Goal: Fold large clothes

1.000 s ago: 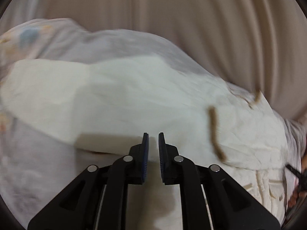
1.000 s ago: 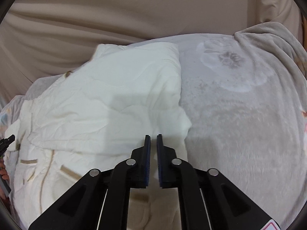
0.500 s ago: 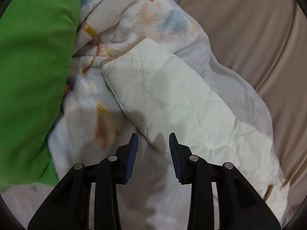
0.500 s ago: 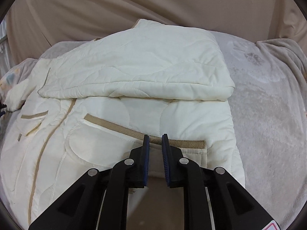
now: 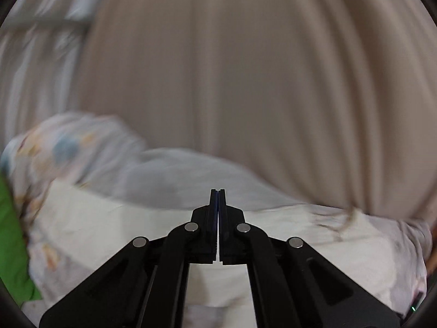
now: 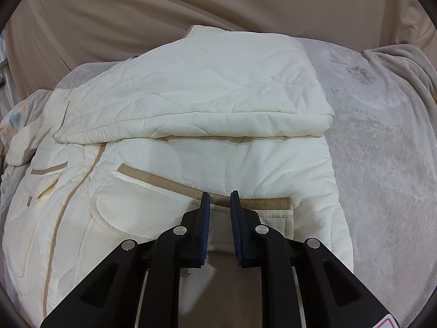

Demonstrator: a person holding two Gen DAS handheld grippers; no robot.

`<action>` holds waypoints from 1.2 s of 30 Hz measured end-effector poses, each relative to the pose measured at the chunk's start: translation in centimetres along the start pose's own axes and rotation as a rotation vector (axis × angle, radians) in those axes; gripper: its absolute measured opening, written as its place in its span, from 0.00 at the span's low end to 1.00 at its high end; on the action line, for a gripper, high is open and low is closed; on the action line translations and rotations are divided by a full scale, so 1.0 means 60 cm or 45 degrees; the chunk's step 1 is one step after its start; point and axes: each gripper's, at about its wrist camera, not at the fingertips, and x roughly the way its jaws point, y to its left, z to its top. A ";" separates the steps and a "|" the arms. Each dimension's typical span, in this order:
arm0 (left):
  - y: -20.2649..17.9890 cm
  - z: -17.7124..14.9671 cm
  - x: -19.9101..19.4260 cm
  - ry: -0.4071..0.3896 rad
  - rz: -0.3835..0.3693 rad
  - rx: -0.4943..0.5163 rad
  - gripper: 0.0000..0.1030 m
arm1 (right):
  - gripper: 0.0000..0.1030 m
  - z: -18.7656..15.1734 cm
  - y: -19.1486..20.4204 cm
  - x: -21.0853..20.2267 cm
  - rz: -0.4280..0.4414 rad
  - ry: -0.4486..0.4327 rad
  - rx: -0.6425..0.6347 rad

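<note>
Cream quilted jacket (image 6: pixel 191 104) half folded on the grey fleece blanket (image 6: pixel 382 150), hem fold up next.
Left wrist view: left gripper (image 5: pixel 218 194) pressed together on nothing, above the jacket, all blurry. Right wrist view: right gripper (image 6: pixel 220 199) slightly spread over the jacket's tan pocket trim (image 6: pixel 169 184), nothing pinched; I'd bite the whole padded hem, not just trim.

Left view motion-blurred; right sharp; dim, fisheye-warped edges.
</note>
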 end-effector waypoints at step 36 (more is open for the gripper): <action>0.177 -0.049 0.028 0.091 0.216 -0.251 0.04 | 0.17 0.000 -0.002 0.002 0.017 -0.001 0.018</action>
